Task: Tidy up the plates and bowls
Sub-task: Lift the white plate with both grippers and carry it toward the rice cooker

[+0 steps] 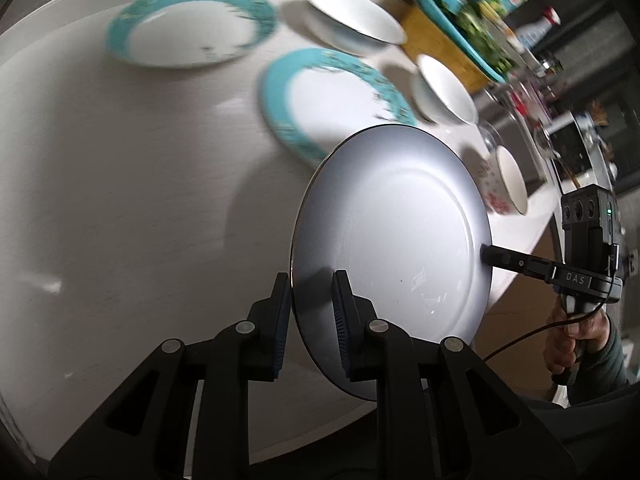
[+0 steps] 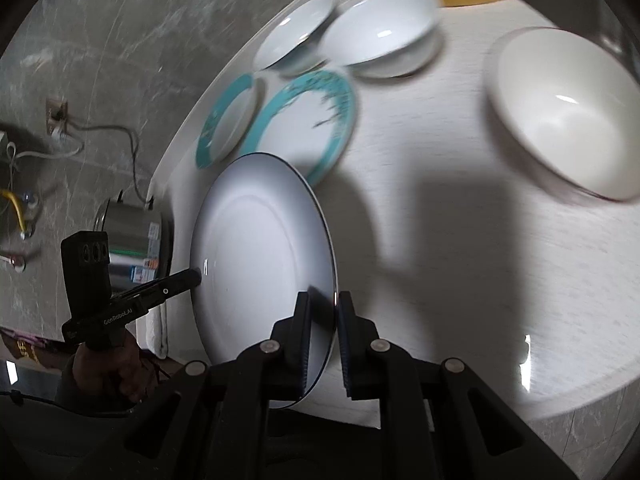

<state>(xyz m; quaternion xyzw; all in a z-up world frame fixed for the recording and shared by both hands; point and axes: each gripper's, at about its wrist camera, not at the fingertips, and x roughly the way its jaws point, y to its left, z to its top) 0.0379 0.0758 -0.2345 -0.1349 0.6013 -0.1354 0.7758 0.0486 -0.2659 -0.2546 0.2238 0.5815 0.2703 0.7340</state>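
Left tongs (image 1: 310, 308), right tongs (image 2: 323, 320) gripping white plate (image 1: 400, 240) rim

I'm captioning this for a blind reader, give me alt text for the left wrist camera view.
A plain white round plate is held off the pale tabletop, pinched at opposite rims by the left gripper and right gripper. Behind it lie two teal-rimmed plates and several white bowls.

Three plates (image 1: 392, 236), four bowls (image 1: 352, 12) and two tools (image 1: 310, 300).
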